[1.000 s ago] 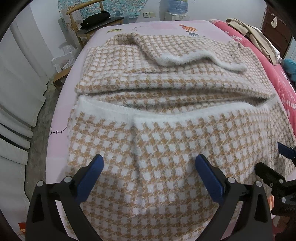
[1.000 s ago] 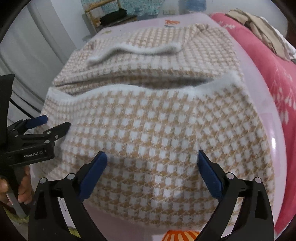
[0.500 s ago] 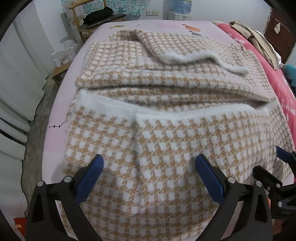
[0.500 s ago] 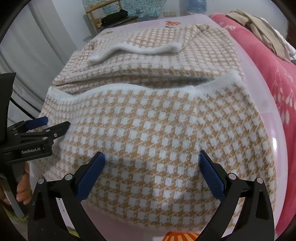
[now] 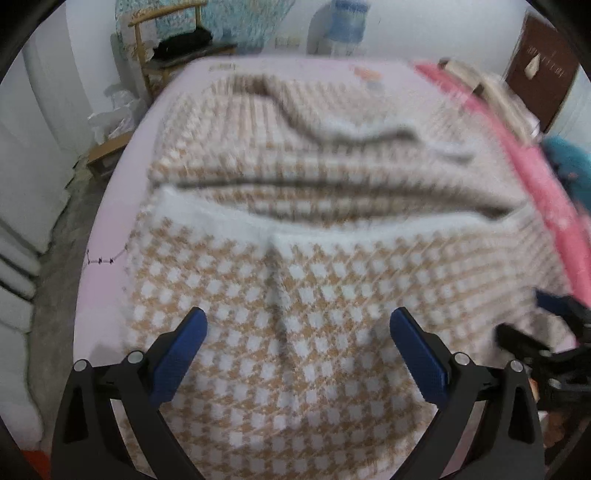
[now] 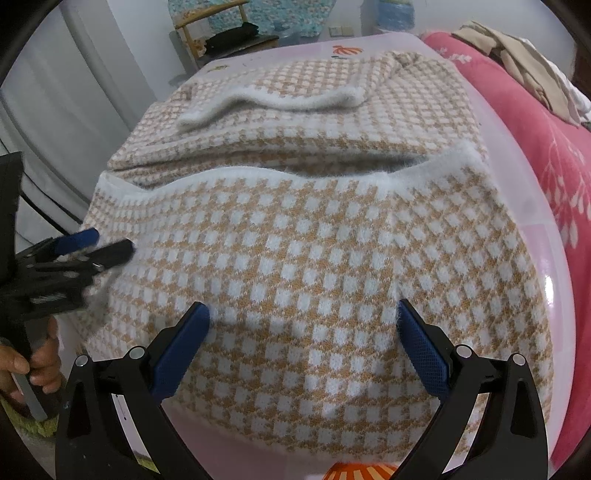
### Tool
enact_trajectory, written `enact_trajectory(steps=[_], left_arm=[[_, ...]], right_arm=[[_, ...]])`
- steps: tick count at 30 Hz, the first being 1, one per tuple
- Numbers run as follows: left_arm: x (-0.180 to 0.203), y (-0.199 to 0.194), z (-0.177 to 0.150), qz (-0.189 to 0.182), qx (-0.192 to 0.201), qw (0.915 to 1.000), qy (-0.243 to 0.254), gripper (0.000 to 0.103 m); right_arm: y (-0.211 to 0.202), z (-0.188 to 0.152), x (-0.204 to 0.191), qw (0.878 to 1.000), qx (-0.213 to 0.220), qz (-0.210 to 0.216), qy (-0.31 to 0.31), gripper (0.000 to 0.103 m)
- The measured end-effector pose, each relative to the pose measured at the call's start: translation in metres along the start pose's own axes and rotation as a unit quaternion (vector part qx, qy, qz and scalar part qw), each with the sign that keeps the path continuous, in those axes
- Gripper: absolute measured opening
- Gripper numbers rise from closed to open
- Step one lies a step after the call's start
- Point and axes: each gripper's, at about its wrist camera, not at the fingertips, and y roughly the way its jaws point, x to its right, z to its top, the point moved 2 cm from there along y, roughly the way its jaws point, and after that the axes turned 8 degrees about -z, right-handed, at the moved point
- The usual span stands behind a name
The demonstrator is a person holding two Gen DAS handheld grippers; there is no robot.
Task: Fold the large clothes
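A tan-and-white houndstooth knit sweater [image 5: 295,295] [image 6: 314,258] lies folded on the pink sheet [image 5: 107,236] [image 6: 532,206], its fuzzy white hem turned back across the middle. A sleeve with a white cuff [image 6: 273,103] rests on the far part. My left gripper [image 5: 298,328] hovers open over the near left part of the sweater, holding nothing; this view is blurred. My right gripper [image 6: 303,312] hovers open over the near right part, also holding nothing. The left gripper [image 6: 96,245] also shows at the sweater's left edge, held by a hand [image 6: 26,365]. The right gripper [image 5: 543,325] shows at the right edge.
A pink-red flowered blanket [image 6: 546,147] with beige clothes [image 6: 524,55] lies along the right. Behind the bed stand a wooden chair [image 6: 221,33] with a dark item and a water bottle [image 5: 345,22]. White panels [image 5: 22,184] and bare floor lie to the left.
The left gripper's view has swung upward and gone blurry, showing more of the far wall. The right gripper has shifted only slightly. Both stay open; the sweater lies as before.
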Motion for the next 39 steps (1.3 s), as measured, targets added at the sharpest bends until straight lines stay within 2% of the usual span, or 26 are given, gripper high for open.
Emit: enact_trajectory(steps=[2,4,7,10,15,17,19,21,24,28,32,33,36,39], left_arm=[[-0.011,-0.018,0.000,-0.012,0.041,0.9991,-0.003,0.098],[-0.027,-0.034,0.002,-0.006,0.076,0.9971,-0.006,0.098],[-0.056,-0.042,0.008,-0.001,0.085,0.9960,-0.025,0.096],[-0.078,-0.042,0.012,-0.012,0.086,0.9956,-0.035,0.083],[-0.093,-0.031,0.021,-0.049,0.063,0.9960,-0.040,0.046],[-0.089,-0.027,0.022,-0.062,0.054,0.9960,-0.035,0.038],[-0.087,-0.025,0.021,-0.061,0.049,0.9966,-0.027,0.036],[-0.087,-0.019,0.023,-0.042,0.038,0.9981,-0.022,0.036],[-0.096,-0.011,0.026,-0.032,0.026,0.9985,-0.036,0.036],[-0.105,-0.004,0.028,-0.063,0.009,0.9962,-0.061,0.036],[-0.105,-0.014,0.026,-0.136,0.018,0.9883,-0.066,0.036],[-0.106,-0.014,0.025,-0.141,0.015,0.9876,-0.067,0.036],[-0.112,-0.001,0.024,-0.124,-0.013,0.9890,-0.080,0.036],[-0.113,0.004,0.027,-0.129,-0.013,0.9876,-0.089,0.036]], right_arm=[[-0.001,-0.001,0.000,1.000,-0.001,0.001,-0.002,0.095],[-0.002,-0.001,0.001,1.000,-0.001,0.001,-0.001,0.095],[-0.002,-0.002,0.002,1.000,-0.001,0.001,-0.001,0.095],[-0.002,-0.001,0.002,1.000,-0.001,0.002,-0.002,0.095],[-0.002,-0.001,0.001,1.000,-0.001,0.001,-0.001,0.095],[-0.002,-0.001,0.001,1.000,-0.001,0.001,-0.001,0.095],[-0.002,-0.001,0.000,1.000,-0.001,0.001,0.000,0.095],[-0.002,-0.001,0.001,1.000,-0.001,0.000,0.000,0.095],[-0.002,-0.001,0.001,1.000,-0.001,0.001,-0.001,0.095],[-0.003,-0.002,0.001,1.000,0.000,0.000,0.001,0.095],[-0.004,-0.002,0.001,1.000,0.000,0.001,0.001,0.095],[-0.003,-0.002,0.001,1.000,0.000,0.000,0.001,0.095],[-0.004,-0.002,0.001,1.000,0.000,0.001,0.001,0.095],[-0.004,-0.002,0.001,1.000,0.000,0.001,0.002,0.095]])
